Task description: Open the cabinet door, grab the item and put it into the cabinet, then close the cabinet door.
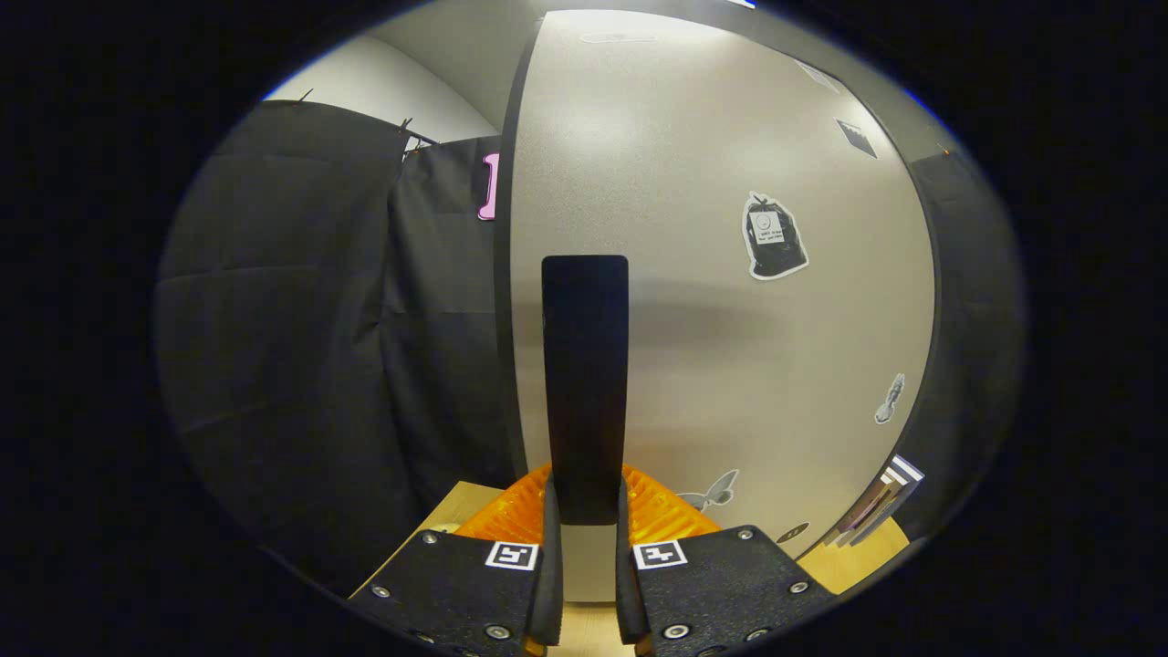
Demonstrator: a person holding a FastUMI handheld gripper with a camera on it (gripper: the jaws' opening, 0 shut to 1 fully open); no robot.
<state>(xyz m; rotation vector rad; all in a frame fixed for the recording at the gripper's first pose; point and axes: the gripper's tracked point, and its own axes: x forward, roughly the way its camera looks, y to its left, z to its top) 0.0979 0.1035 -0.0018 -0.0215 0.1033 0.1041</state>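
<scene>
One tall black handle [585, 383] stands upright on the grey cabinet door [730, 301], set close to the door's left edge, and its lower end sits between the two fingers of the gripper [585, 547]. Both black finger pads [551, 557] lie against the handle's sides with no gap that I can make out, so I read the gripper as clenched on the handle. Judgement: the step in hand is a door move, either the opening pull at the start or the closing push at the end; the door face looks flat toward the camera and I cannot tell whether it is ajar. If opening, the next move calls for a steady pull along the door's swing arc, wrist turning with the hinge so the pads do not slide off the smooth bar. Handle looks matte, slab-like, rounded at the top corners. Door surface is speckled pale grey with a dark edge band and several small stickers [774, 237] scattered over it. Orange ribbed parts [511, 516] of the gripper show behind the fingers. Pale wooden tabletop [858, 561] lies below, black cloth [301, 319] hangs to the left.
</scene>
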